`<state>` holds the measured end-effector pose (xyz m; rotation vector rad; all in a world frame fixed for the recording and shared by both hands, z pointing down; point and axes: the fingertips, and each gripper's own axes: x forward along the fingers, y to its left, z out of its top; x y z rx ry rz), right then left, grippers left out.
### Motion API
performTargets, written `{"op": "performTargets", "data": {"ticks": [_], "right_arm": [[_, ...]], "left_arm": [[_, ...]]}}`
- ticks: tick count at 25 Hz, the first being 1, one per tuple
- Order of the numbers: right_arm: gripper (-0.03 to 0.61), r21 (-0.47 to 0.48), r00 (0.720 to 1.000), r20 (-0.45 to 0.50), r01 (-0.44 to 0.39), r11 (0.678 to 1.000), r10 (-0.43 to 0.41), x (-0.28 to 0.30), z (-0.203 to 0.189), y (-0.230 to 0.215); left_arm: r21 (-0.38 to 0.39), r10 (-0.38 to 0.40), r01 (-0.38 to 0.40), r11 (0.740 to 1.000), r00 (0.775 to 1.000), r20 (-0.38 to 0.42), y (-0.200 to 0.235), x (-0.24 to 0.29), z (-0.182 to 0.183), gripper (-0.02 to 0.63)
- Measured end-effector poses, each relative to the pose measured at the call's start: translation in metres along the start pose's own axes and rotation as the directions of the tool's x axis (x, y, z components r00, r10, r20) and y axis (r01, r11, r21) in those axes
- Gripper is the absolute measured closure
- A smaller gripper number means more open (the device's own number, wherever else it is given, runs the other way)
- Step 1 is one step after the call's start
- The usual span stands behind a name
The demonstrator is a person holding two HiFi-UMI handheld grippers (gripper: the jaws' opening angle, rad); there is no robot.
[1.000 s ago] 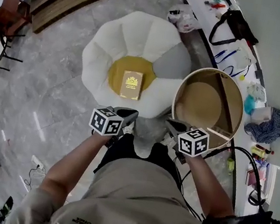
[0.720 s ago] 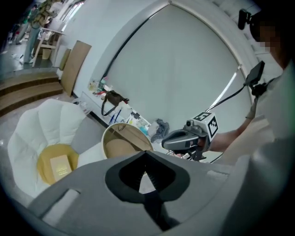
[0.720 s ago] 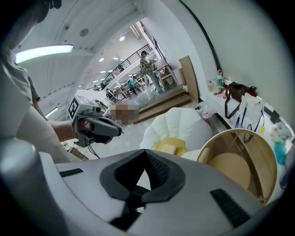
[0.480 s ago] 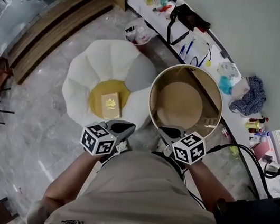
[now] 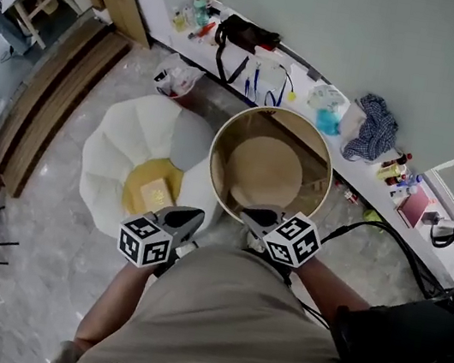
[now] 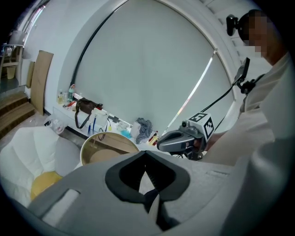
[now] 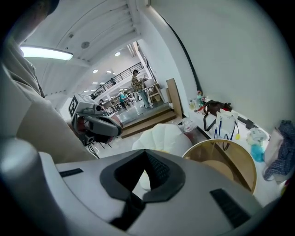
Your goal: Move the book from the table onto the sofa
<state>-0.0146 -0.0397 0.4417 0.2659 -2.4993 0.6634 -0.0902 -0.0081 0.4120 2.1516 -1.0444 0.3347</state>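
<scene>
Head view: book lying on the sofa, both grippers empty.
White petal-shaped sofa (image 5: 120, 144) is sitting just beside the round table (image 5: 212, 155), on its left. The book (image 5: 155, 197) is lying flat on the sofa's yellow seat cushion (image 5: 134, 190), well off the table. Left gripper (image 5: 190, 216) and right gripper (image 5: 251, 215) are hanging close to the person's torso, apart from the book, each with its jaws meeting and nothing between them. Judging the placing step as done. The next move is likely calling only for keeping both grippers clear so the book is not getting nudged.
</scene>
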Motion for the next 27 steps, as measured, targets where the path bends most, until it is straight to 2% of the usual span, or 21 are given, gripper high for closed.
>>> {"op": "performTargets", "data": {"ticks": [15,27], "right_arm": [[0.568,-0.013,1.0,0.018,0.005,1.0,-0.005,-0.009,-0.002,-0.002],[0.568,-0.028,1.0,0.008,-0.012,1.0,0.012,-0.008,-0.007,0.006]], "left_arm": [[0.014,-0.043,0.043,0.999,0.999,-0.009,-0.014,0.021,0.006,0.606],[0.005,-0.035,0.034,0.999,0.999,0.002,-0.016,0.018,-0.002,0.606]]}}
